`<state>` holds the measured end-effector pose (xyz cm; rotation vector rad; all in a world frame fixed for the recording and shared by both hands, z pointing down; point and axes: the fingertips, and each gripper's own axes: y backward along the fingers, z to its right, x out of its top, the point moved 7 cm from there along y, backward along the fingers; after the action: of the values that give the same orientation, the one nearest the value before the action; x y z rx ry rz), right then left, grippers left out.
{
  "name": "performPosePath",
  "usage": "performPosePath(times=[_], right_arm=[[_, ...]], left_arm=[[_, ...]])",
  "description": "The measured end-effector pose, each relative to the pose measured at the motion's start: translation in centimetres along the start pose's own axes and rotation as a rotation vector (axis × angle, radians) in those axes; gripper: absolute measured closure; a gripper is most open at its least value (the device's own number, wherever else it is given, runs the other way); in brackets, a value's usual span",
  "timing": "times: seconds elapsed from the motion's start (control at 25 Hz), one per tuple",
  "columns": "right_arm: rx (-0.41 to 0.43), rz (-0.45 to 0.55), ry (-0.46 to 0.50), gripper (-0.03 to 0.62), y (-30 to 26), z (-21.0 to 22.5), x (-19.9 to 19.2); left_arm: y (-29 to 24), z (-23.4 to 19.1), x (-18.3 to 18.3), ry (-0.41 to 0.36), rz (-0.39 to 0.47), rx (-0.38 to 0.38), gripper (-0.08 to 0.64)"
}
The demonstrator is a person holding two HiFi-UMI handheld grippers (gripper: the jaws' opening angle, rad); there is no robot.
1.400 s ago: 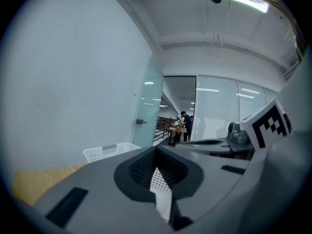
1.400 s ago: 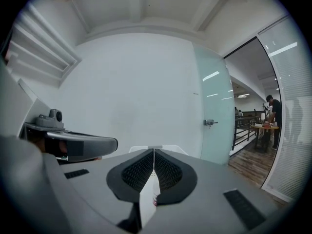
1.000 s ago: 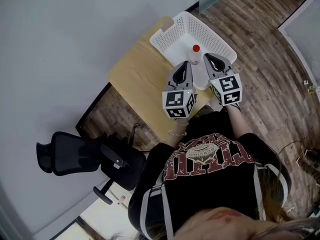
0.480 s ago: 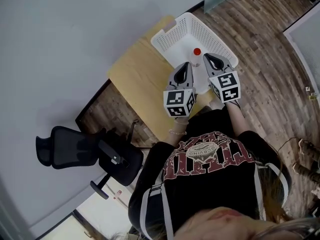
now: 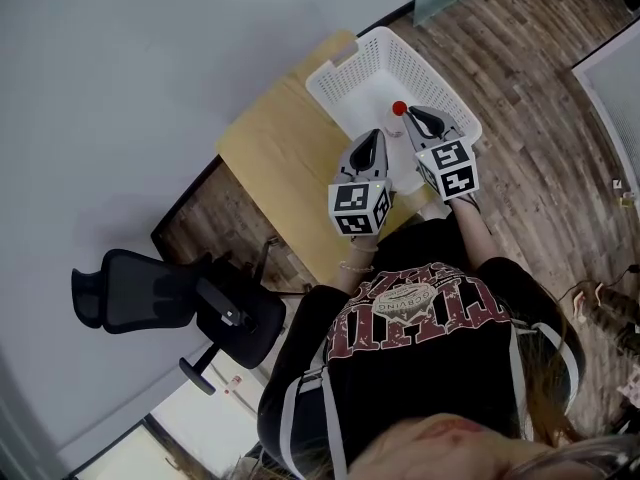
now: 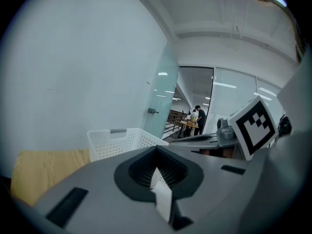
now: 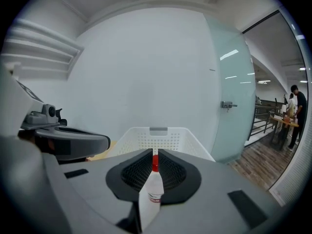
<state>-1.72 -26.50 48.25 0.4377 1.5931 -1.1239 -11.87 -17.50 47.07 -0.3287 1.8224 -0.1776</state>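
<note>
A small clear bottle with a red cap (image 5: pixel 399 109) stands in a white perforated basket (image 5: pixel 345 63) at the far end of a light wooden table (image 5: pixel 270 148). My left gripper (image 5: pixel 371 138) and right gripper (image 5: pixel 424 118) hover side by side above the basket's near edge, and both are shut and hold nothing. In the right gripper view the bottle (image 7: pixel 155 184) shows beyond the meeting jaws of the right gripper (image 7: pixel 154 151), with the basket (image 7: pixel 161 138) behind it. The left gripper (image 6: pixel 156 152) faces the basket (image 6: pixel 117 140) and the table (image 6: pixel 44 165).
A black office chair (image 5: pixel 170 313) stands left of the table on the wood floor. A pale wall (image 5: pixel 150 48) runs behind the table, and a glass door (image 7: pixel 229 91) is to the right. People stand at a distant table (image 6: pixel 197 121).
Both grippers have tipped down towards the basket. The basket now shows larger in both gripper views. The bottle's red cap has come into sight in the right gripper view.
</note>
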Motion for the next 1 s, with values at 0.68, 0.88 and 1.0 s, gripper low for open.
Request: performPosePath(times=[0.68,0.88,1.0], right_arm=[[0.044,-0.132,0.031,0.422,-4.0,0.7,-1.0],[0.06,-0.174,0.04,0.415,-5.1,0.8,-1.4],[0.064,-0.198,0.05,0.414,-5.6,0.9,-1.7]], left_arm=[[-0.7,-1.2,0.0,0.047,-0.002,0.005,0.512],[-0.8,-1.5,0.0,0.056,0.001,0.022,0.512],[-0.8,-1.7,0.1,0.059,0.0,0.03,0.512]])
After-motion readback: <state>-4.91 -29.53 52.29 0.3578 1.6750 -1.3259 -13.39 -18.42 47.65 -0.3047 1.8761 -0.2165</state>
